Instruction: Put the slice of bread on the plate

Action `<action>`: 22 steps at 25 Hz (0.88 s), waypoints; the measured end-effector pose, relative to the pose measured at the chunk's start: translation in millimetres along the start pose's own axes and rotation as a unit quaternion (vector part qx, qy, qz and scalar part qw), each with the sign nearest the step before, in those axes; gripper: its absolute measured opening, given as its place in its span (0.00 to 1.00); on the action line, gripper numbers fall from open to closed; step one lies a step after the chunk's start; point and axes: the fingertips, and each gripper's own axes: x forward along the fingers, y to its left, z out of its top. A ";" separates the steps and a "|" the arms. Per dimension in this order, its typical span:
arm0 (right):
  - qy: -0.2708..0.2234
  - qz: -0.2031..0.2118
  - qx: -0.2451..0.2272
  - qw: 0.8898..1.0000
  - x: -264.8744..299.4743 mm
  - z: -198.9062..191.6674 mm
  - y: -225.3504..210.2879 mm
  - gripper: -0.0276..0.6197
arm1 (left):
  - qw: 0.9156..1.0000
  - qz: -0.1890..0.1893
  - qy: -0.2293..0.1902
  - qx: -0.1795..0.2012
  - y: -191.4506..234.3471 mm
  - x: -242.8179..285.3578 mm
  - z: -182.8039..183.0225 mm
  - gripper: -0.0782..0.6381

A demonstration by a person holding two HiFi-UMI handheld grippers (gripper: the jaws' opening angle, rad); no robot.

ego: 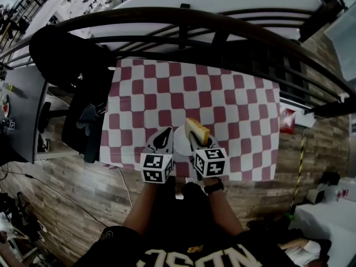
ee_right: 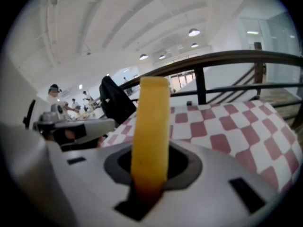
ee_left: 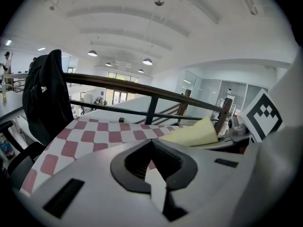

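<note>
A slice of bread [ego: 197, 130], yellow with a brown crust, stands on edge between the jaws of my right gripper [ego: 196, 139], which is shut on it. In the right gripper view the slice [ee_right: 150, 136] rises straight out of the jaw slot. It hangs just over a white plate [ego: 180, 140] near the front edge of the red-and-white checkered table [ego: 222, 99]. My left gripper [ego: 162, 140] sits beside the plate's left side with its jaws together and nothing visibly held. The left gripper view shows the bread [ee_left: 194, 134] to the right.
A black jacket [ego: 67, 60] hangs over a chair at the table's left. A dark railing [ego: 183, 21] runs behind the table's far edge. A red object [ego: 287, 121] lies by the table's right edge. Wooden floor surrounds the table.
</note>
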 end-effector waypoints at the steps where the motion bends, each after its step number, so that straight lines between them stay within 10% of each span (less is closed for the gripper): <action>1: 0.008 0.002 0.003 1.000 2.2 -4.8 0.6 0.19 | 1.000 -0.001 0.002 -0.001 0.9 1.1 -1.8 0.13; 17: 0.168 0.116 0.144 0.968 45.0 -97.3 36.3 0.19 | 0.999 0.012 0.028 -0.017 24.3 -0.1 -16.9 0.13; 22: 0.194 0.094 0.153 0.964 64.2 -112.8 29.6 0.19 | 0.999 0.025 0.034 -0.020 39.8 -3.1 -18.4 0.13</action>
